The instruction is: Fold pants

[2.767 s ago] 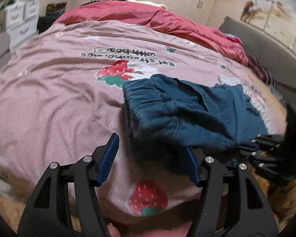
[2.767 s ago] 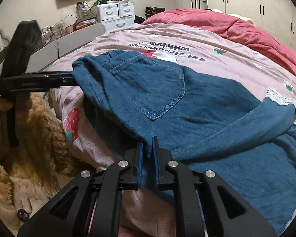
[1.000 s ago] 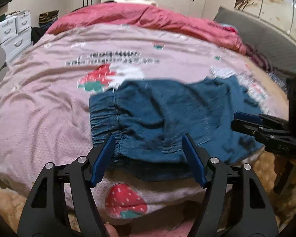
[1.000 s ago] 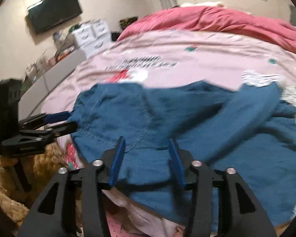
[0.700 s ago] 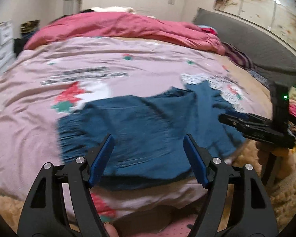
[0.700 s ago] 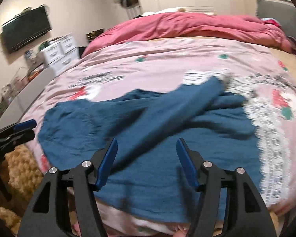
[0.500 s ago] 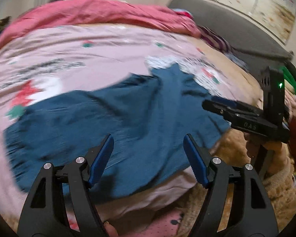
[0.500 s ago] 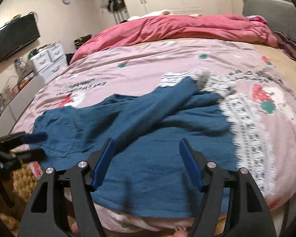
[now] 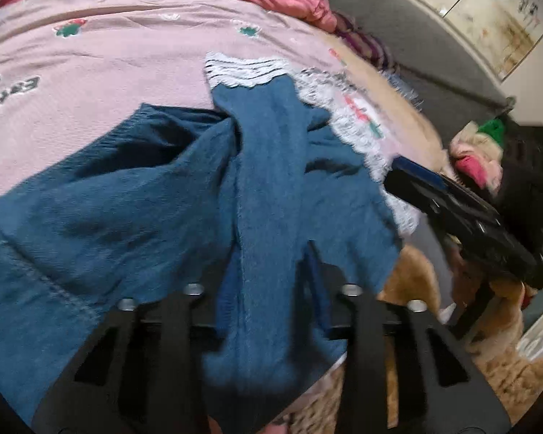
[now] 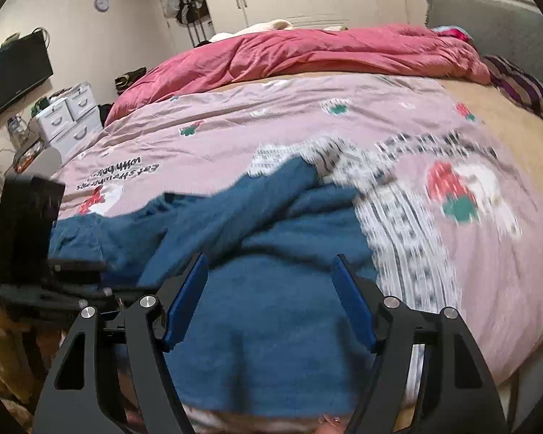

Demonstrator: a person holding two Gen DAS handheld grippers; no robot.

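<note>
Pants (image 9: pixel 271 188) between closing left tool (image 9: pixel 271 289) pads.

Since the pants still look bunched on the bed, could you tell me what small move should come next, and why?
Probably let the left gripper finish closing on the pants: its jaws are closing with a ridge of denim between them at the near edge. The right gripper is open above the cloth, holding nothing, and one leg lies crossed over the rest on the pink bedspread, so a firm hold should come before any pull.
</note>
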